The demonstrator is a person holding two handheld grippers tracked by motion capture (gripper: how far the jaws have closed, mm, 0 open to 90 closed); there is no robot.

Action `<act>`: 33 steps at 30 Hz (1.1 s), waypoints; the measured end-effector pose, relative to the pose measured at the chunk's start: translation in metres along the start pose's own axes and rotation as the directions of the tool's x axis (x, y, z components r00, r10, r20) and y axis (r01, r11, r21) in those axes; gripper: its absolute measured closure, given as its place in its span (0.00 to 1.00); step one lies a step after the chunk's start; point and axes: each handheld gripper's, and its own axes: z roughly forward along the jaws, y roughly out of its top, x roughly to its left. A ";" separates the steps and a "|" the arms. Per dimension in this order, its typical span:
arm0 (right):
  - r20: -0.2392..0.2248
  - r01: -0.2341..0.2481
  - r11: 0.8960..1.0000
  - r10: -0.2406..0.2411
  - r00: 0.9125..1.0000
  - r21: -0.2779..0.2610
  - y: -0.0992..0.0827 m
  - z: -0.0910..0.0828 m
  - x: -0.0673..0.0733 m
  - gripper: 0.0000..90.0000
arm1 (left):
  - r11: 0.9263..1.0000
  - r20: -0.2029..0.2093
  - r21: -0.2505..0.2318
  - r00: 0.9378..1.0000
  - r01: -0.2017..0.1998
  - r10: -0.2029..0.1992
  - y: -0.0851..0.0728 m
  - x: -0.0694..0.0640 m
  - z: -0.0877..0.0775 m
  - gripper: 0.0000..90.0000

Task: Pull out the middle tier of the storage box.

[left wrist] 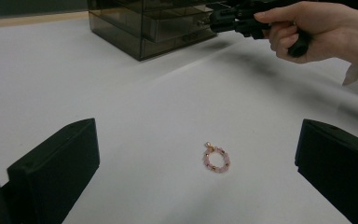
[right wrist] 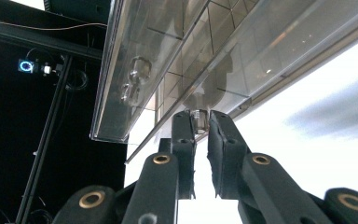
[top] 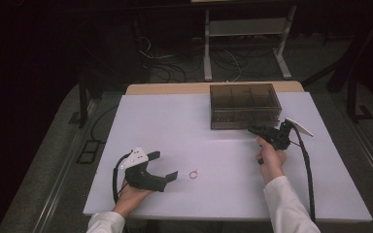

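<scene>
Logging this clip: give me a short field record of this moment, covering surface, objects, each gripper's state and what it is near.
surface: white table
container: smoked clear drawer box at the far right of the table
small item: pink bead bracelet lying flat on the table, untouched
left gripper: jaws open, low over the table, bracelet ahead of it between the jaw lines
right gripper: jaws closed on a drawer knob at the box front
drawer state: cannot tell whether it is pulled out
hands: one on each gripper
</scene>
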 end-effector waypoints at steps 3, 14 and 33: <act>-0.003 0.003 1.000 -0.004 1.000 -0.003 -0.001 -0.001 0.000 0.89 | 1.000 0.000 0.000 1.000 0.000 0.000 0.000 0.000 0.000 0.00; 0.018 0.017 1.000 -0.017 1.000 0.001 -0.005 -0.006 0.002 0.89 | 1.000 0.000 -0.001 1.000 -0.001 0.001 0.000 0.000 0.000 0.00; -0.022 0.001 1.000 -0.001 1.000 -0.005 -0.007 -0.011 -0.004 0.83 | 1.000 -0.003 0.001 1.000 -0.001 0.001 0.000 0.000 0.000 0.00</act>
